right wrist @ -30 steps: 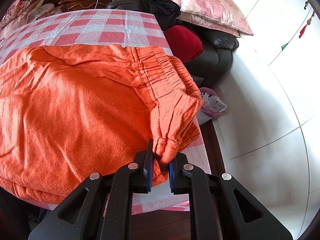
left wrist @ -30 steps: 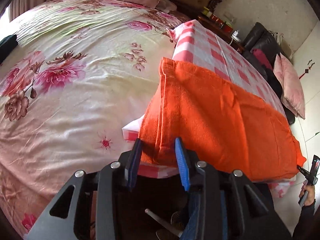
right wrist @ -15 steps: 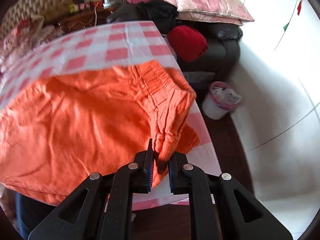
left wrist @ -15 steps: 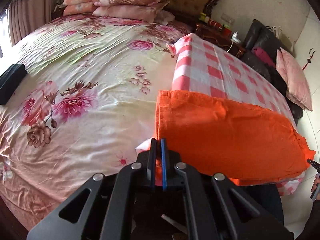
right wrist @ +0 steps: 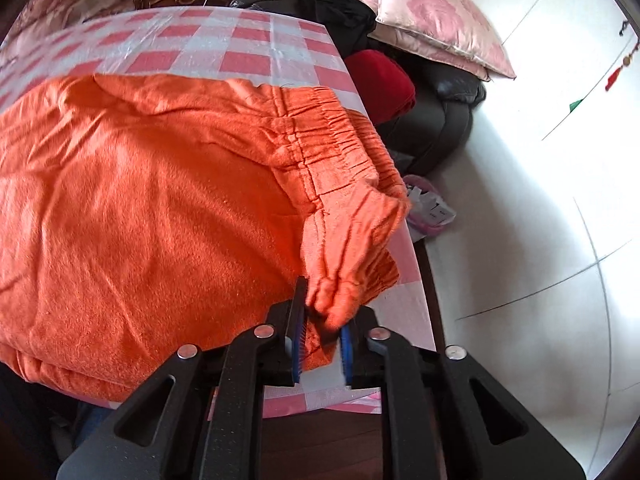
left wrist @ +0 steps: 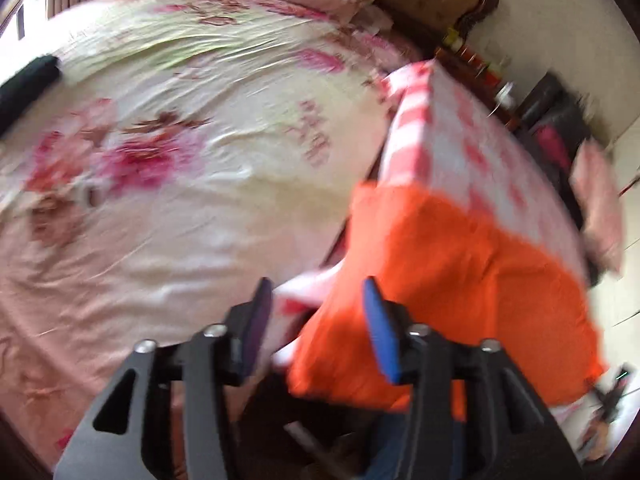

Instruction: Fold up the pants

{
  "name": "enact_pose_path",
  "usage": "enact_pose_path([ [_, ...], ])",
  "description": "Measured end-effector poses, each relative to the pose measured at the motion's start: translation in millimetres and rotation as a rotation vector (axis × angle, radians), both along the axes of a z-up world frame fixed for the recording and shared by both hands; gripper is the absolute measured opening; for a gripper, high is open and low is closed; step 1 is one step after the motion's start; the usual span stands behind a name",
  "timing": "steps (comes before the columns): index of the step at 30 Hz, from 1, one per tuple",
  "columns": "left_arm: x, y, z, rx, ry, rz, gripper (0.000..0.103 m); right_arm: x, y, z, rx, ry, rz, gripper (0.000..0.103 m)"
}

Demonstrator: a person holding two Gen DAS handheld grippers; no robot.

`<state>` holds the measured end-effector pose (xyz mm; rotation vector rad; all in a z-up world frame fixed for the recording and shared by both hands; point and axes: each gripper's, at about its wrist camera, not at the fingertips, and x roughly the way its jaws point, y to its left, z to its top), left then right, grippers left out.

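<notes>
1. One pair of orange pants (right wrist: 152, 208), folded on the checked tablecloth (right wrist: 240, 48), elastic waistband at 2 o'clock.
2. One left gripper (left wrist: 316, 320): jaws just opened, standing apart; a pants corner lies between them, unpressed.
3. One right gripper (right wrist: 322, 340): jaws just widening, a waistband corner loose between them.
4. One floral bedspread (left wrist: 180, 152), at 10 o'clock.

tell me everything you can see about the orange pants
The orange pants look like soft, fuzzy knit, folded into a broad slab lying flat on the pink-checked tablecloth. A gathered elastic waistband sits at the right end, its corner bunched up between the jaws of the right gripper, which have just been opening. The left gripper has just been opening too; its jaws stand apart around the opposite corner.
</notes>
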<state>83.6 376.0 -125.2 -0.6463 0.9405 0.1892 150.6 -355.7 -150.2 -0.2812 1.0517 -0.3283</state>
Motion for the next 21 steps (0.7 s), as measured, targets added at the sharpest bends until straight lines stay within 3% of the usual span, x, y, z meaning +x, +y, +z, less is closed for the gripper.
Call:
enact_pose_path([
  [1, 12.2, 7.9, -3.3, -0.078, -0.032, -0.004, 0.072, -1.1, -1.7, 2.7, 0.019, 0.000, -0.005, 0.019],
  [3, 36.4, 24.2, -20.5, -0.204, -0.030, 0.020, 0.072, -6.7, -10.5, 14.7, 0.080, -0.020, -0.027, 0.029],
  [5, 54.1, 34.2, -36.3, -0.287, -0.025, 0.014, 0.072, -17.1, -22.8, 31.5, 0.126, -0.056, -0.045, 0.059],
  [7, 68.5, 40.7, -56.9, -0.406, -0.015, -0.007, 0.071, -25.6, -37.3, 48.4, 0.168, -0.096, -0.038, 0.074],
  [8, 73.3, 42.6, -66.4, -0.463, -0.012, -0.006, 0.068, -26.4, -43.8, 55.5, 0.177, -0.114, -0.031, 0.075],
  [10, 78.0, 42.6, -70.5, -0.521, -0.049, -0.037, 0.034, -17.0, -57.8, 68.7, 0.201, -0.143, 0.000, 0.075],
  [12, 79.8, 45.7, -60.7, -0.396, 0.000, 0.010, 0.028, 0.1, -67.5, 75.4, 0.237, -0.153, 0.036, 0.075],
  [14, 77.2, 48.9, -42.6, -0.260, 0.014, 0.079, 0.054, 28.9, -73.1, 75.8, 0.211, -0.137, 0.057, 0.075],
  [15, 78.1, 42.4, -26.1, -0.197, -0.013, 0.077, 0.062, 42.8, -74.9, 74.4, 0.215, -0.121, 0.075, 0.075],
  [17, 85.2, 18.1, 5.5, -0.083, -0.066, -0.001, 0.062, 75.6, -76.5, 69.7, 0.230, -0.086, 0.109, 0.074],
  [18, 90.5, -7.9, 25.5, -0.013, -0.099, -0.084, 0.062, 87.7, -72.8, 67.4, 0.228, -0.068, 0.144, 0.075],
  [21, 105.9, -75.0, 57.6, 0.076, -0.152, -0.305, 0.066, 121.6, -54.4, 54.7, 0.263, 0.029, 0.313, 0.081],
])
